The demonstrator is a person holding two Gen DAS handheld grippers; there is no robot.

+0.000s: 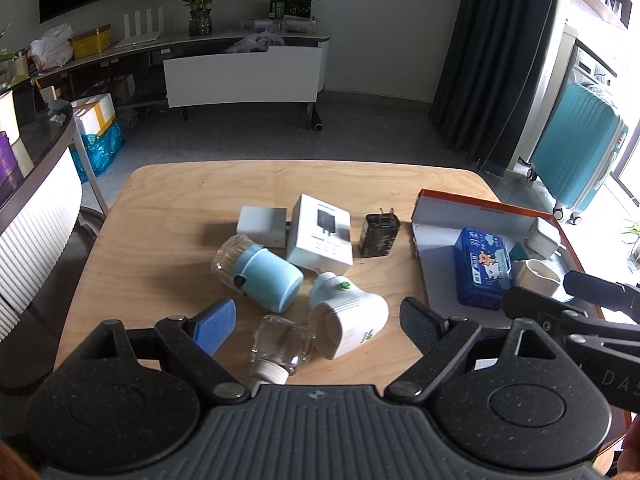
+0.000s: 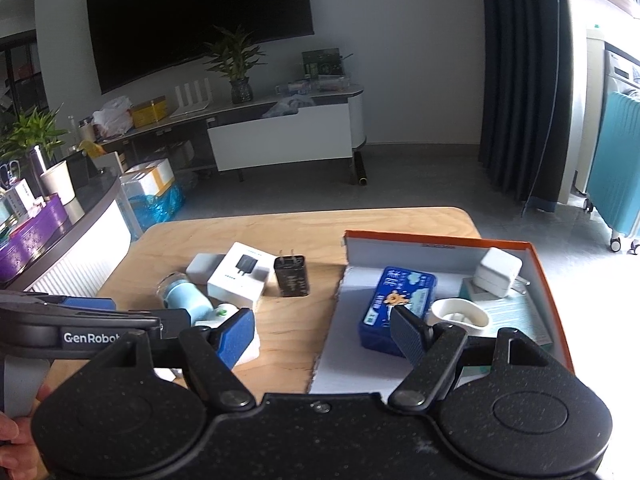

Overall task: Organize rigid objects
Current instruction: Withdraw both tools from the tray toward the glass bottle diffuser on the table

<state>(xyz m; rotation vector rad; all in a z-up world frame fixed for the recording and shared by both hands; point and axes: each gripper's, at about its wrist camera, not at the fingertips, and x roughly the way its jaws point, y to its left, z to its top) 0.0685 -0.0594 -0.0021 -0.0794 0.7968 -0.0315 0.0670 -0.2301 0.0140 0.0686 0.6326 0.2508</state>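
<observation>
Left gripper (image 1: 318,322) fingers spread wide, right gripper (image 2: 324,330) likewise, both angled downward

Pale wood-grain table (image 1: 168,200) bearing a white charger box (image 1: 320,230) printed with a black plug, a speckled black adapter (image 1: 379,236), a light-blue cylinder (image 1: 268,280); orange-rimmed white tray (image 2: 440,242) holding a blue cartoon-printed pack (image 2: 396,304)

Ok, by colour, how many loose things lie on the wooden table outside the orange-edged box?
White: 3, the adapter, the charger carton, the plug-in unit
Black: 1, the wall plug
Light blue: 1, the canister
Clear glass: 1, the bottle
Total: 6
</observation>
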